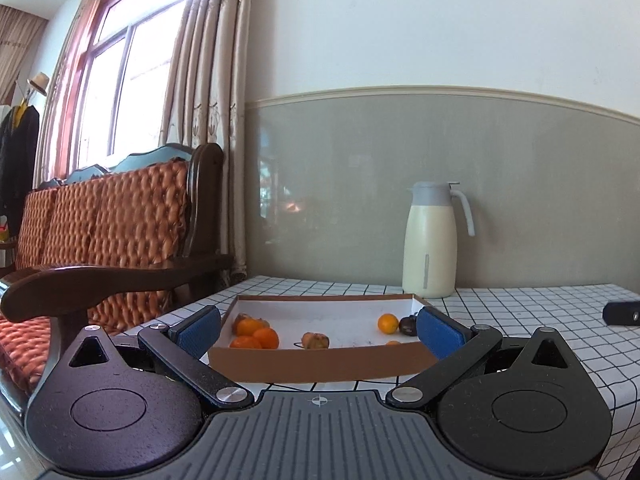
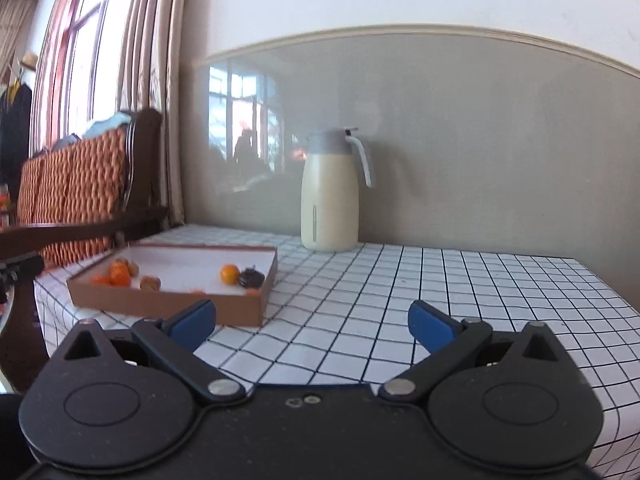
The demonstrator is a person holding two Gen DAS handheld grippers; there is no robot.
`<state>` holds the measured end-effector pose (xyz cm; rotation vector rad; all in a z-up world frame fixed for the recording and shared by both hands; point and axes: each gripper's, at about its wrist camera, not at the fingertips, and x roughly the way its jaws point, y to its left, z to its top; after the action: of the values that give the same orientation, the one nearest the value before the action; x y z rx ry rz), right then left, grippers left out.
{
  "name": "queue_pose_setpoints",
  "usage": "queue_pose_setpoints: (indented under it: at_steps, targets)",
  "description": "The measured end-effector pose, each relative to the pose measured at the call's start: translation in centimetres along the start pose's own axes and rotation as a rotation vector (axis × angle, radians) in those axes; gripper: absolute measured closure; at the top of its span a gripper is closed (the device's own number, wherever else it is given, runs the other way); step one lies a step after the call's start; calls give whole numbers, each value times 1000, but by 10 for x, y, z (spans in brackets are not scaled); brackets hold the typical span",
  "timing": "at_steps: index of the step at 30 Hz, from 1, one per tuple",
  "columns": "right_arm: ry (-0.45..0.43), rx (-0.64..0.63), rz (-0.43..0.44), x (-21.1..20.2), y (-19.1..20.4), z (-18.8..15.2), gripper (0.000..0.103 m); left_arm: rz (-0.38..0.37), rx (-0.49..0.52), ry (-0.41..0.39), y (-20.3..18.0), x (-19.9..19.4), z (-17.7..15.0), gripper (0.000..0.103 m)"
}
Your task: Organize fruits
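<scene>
A shallow cardboard box [image 1: 320,364] with a white inside sits on the checked tablecloth [image 1: 540,344]. It holds a cluster of oranges [image 1: 256,336] at its left, a brown fruit [image 1: 315,341] in the middle, and one orange [image 1: 388,323] next to a dark fruit [image 1: 409,325] at its right. My left gripper [image 1: 319,330] is open and empty, its blue pads on either side of the box's near wall. My right gripper [image 2: 312,322] is open and empty over bare cloth, right of the box [image 2: 168,300]; the fruits [image 2: 230,273] show inside it.
A cream thermos jug [image 1: 430,240] with a grey lid stands at the back by the wall; it also shows in the right wrist view [image 2: 330,196]. A wooden bench with an orange woven cushion [image 1: 108,224] stands left of the table. A dark object [image 1: 622,313] lies at the right.
</scene>
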<state>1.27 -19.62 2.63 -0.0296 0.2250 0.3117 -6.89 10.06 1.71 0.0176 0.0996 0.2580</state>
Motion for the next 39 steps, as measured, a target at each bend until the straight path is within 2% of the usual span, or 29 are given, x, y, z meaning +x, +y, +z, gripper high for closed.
queue_pose_setpoints:
  at_steps: [8,15,22,39]
  targets:
    - [-25,-86,8,-2,15,-1,6,5,-3,-7,2,0,-1,0]
    - [-23,-61,13,-3,14,-1,6,15,13,-30,0,-6,-3,0]
    - [-17,-70,14,-2,15,0,6,9,2,-1,2,0,-3,0]
    - [-15,-68,11,-3,16,1,6,10,6,8,3,0,-5,0]
